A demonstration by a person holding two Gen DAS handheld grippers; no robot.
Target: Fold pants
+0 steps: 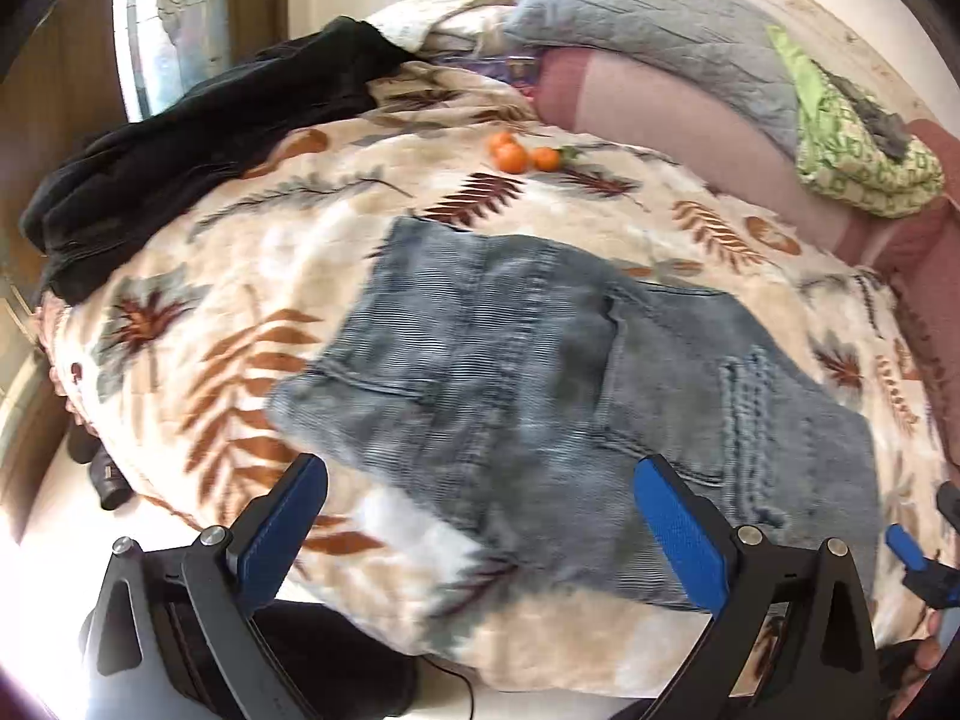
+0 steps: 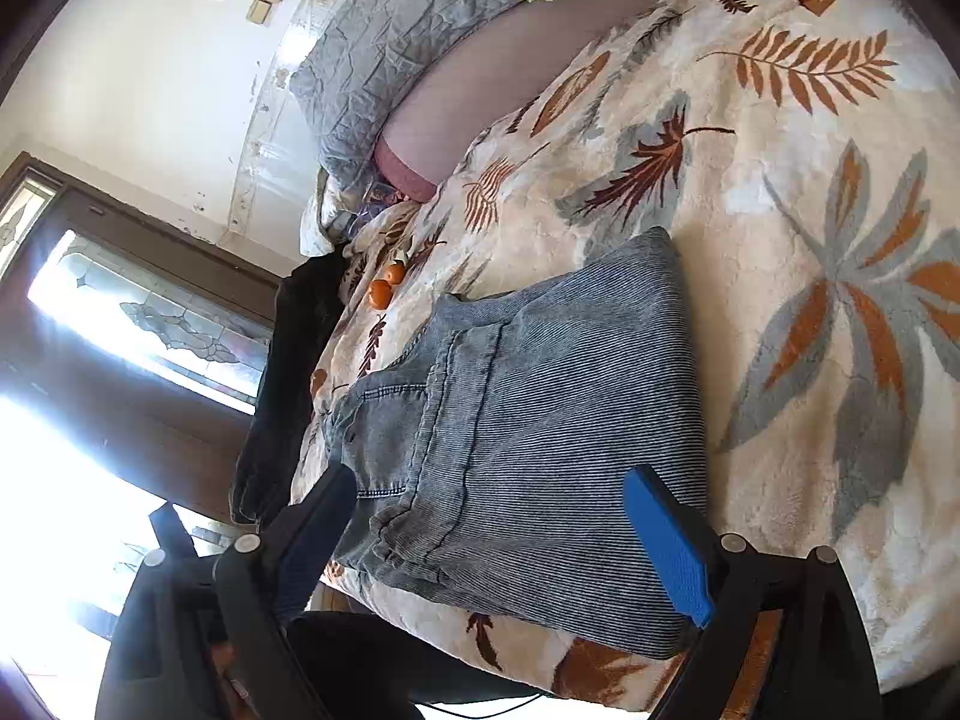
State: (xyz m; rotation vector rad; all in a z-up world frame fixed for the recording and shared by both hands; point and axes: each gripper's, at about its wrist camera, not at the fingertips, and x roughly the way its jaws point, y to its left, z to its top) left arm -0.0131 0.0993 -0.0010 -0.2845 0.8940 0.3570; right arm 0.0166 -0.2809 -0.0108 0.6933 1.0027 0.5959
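Two grippers, left gripper [image 1: 480,531] and right gripper [image 2: 498,540], both spread wide, empty. Folded ribbed denim pants [image 1: 540,360] on fleecy leaf-print blanket [image 1: 270,252]. Only right view shows window [image 2: 150,324].

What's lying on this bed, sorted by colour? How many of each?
Blue-grey: 1, the folded pants
Black: 1, a dark garment at the bed's edge
Orange: 3, the small oranges, as the left view shows them
Grey: 1, a quilted pillow
Green: 1, a patterned cloth
Total: 7, all on the leaf-print blanket
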